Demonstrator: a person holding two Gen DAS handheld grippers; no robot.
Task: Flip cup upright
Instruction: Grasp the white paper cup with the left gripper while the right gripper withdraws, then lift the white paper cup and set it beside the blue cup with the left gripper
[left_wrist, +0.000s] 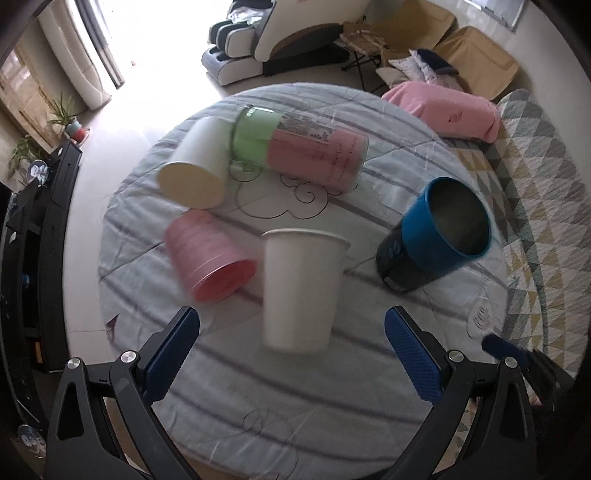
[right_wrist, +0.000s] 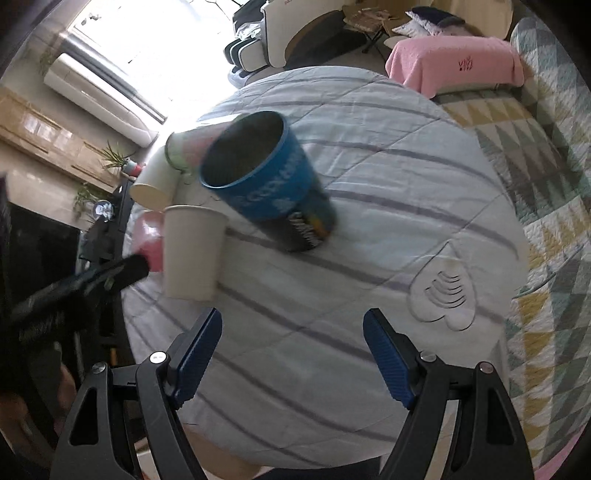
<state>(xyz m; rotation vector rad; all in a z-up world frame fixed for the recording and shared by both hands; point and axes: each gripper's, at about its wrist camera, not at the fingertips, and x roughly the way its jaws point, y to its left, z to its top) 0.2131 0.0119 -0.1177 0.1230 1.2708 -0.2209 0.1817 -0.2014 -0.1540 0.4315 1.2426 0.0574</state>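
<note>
A white paper cup (left_wrist: 301, 288) stands upright on the round table (left_wrist: 295, 406), just ahead of my open, empty left gripper (left_wrist: 291, 326); it also shows in the right wrist view (right_wrist: 194, 251). A blue and black cup (left_wrist: 437, 234) stands upright to its right, also seen in the right wrist view (right_wrist: 269, 181). A pink cup (left_wrist: 207, 256) lies on its side at the left. Another white cup (left_wrist: 197, 166) lies on its side behind it. My right gripper (right_wrist: 291, 325) is open and empty, short of the blue cup.
A clear sleeve of stacked green and pink cups (left_wrist: 299, 147) lies on its side at the back of the table. A pink cushion (left_wrist: 443, 110) and a patterned quilt (left_wrist: 535, 192) lie to the right. A black TV stand (left_wrist: 33, 236) runs along the left.
</note>
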